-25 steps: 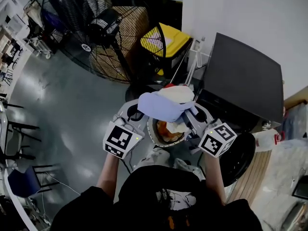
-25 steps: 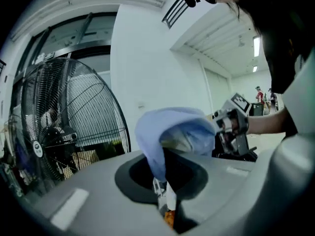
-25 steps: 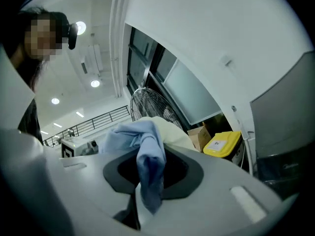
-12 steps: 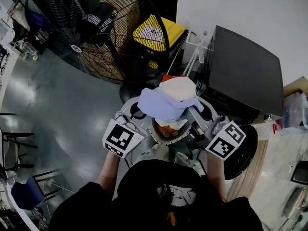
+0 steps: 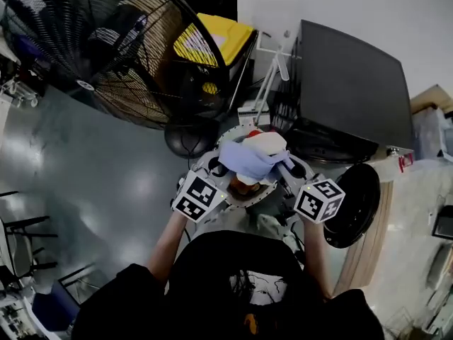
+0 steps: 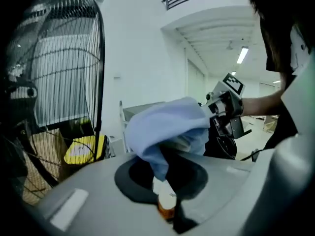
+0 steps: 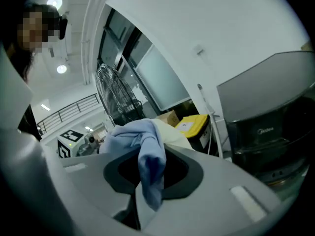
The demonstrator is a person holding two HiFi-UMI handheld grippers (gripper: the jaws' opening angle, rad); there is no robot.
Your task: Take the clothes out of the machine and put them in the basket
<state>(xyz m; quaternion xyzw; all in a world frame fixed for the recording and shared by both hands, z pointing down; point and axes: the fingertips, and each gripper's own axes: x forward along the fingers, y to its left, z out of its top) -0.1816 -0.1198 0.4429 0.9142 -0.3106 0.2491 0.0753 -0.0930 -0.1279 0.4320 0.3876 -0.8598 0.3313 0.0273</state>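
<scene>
I hold a bundle of clothes (image 5: pixel 253 156) between both grippers: a light blue cloth on top, cream cloth behind it, and orange and white cloth underneath. My left gripper (image 5: pixel 228 170) is shut on the bundle's left side, where the blue cloth (image 6: pixel 165 132) hangs over its jaws with white and orange cloth below. My right gripper (image 5: pixel 284 168) is shut on the right side, with the blue cloth (image 7: pixel 147 161) drooping between its jaws. The dark machine (image 5: pixel 354 76) stands at the back right with its round door (image 5: pixel 354 204) swung open. No basket shows clearly; a grey ring (image 5: pixel 212 163) under the bundle is mostly hidden.
A big black floor fan (image 5: pixel 106 48) fills the upper left, its round base (image 5: pixel 190 137) just beyond the bundle. A yellow-lidded bin (image 5: pixel 216 37) stands behind it, and a white rack (image 5: pixel 272 69) beside the machine. Grey floor (image 5: pixel 85 190) stretches left; wooden boards (image 5: pixel 368 253) lie right.
Both grippers have sunk lower with the bundle, which looks smaller and further from the head. The head view has swung, so the fan is larger and the machine door nearer the right gripper.
</scene>
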